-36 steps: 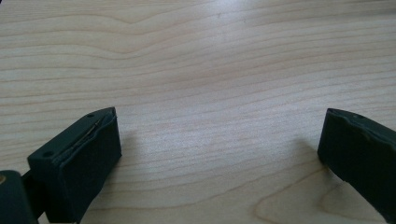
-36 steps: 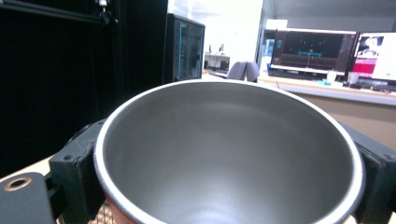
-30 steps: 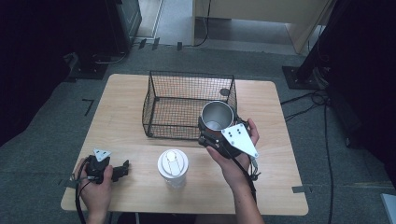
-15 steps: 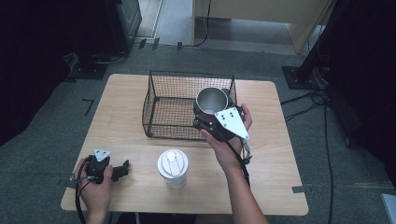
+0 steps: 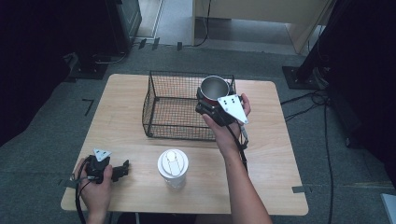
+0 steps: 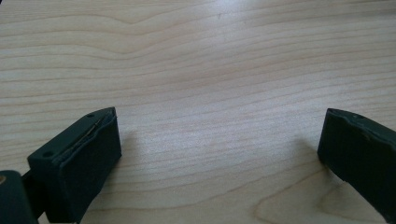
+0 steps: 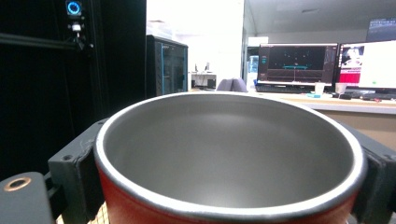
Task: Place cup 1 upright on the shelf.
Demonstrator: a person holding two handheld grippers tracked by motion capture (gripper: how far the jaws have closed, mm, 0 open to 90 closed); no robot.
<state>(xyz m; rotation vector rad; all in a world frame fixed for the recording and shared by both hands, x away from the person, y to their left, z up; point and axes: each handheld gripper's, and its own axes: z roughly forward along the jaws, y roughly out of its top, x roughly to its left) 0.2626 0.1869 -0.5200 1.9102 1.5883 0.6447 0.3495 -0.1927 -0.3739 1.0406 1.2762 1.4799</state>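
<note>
Right gripper [image 5: 208, 103] clamped on the red cup [image 5: 215, 88], carried above the right end of the wire basket [image 5: 161, 119], upper centre of the high view.

We note the jaws pressing both sides of the cup just under its rim; the left gripper [image 5: 122, 168] lies open on the table [image 5: 271, 154], lower left. We judge the cup rigid, light and empty, its smooth wall liable to slip, so a grip across the body suits it. It shows a red outside, a dull metal inside and a rolled rim.
</note>
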